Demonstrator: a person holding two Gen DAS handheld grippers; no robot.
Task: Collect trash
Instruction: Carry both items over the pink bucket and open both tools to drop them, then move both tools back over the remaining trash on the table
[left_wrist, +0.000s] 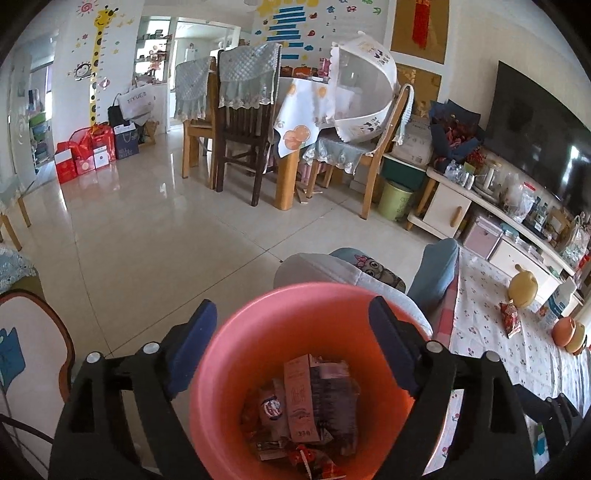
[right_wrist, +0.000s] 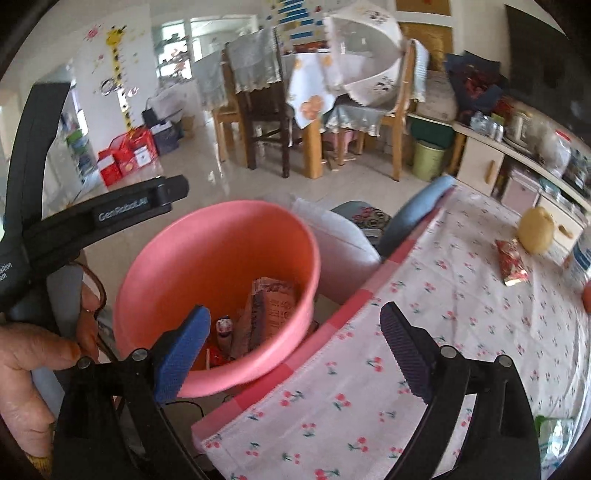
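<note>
1. Pink plastic, round and smooth: the trash bucket (left_wrist: 295, 369) is sitting beside the table's edge (right_wrist: 332, 325), with open tile floor (left_wrist: 147, 251) stretching toward 11 o'clock.
2. The left gripper (left_wrist: 291, 354) is spreading its blue pads wide around the bucket's rim; whether they are touching it is unclear.
3. The right gripper (right_wrist: 295, 354) is hanging wide apart, empty, over the cherry-print tablecloth (right_wrist: 424, 332).
4. Crumpled wrappers (left_wrist: 306, 402) are lying in the bucket; a red packet (right_wrist: 511, 264) is resting at 2 o'clock, blurred.

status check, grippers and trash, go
Left gripper open around pink bin, wrappers inside. Right gripper open, empty, over table edge. Red snack wrapper on cherry tablecloth, path clear.
</note>
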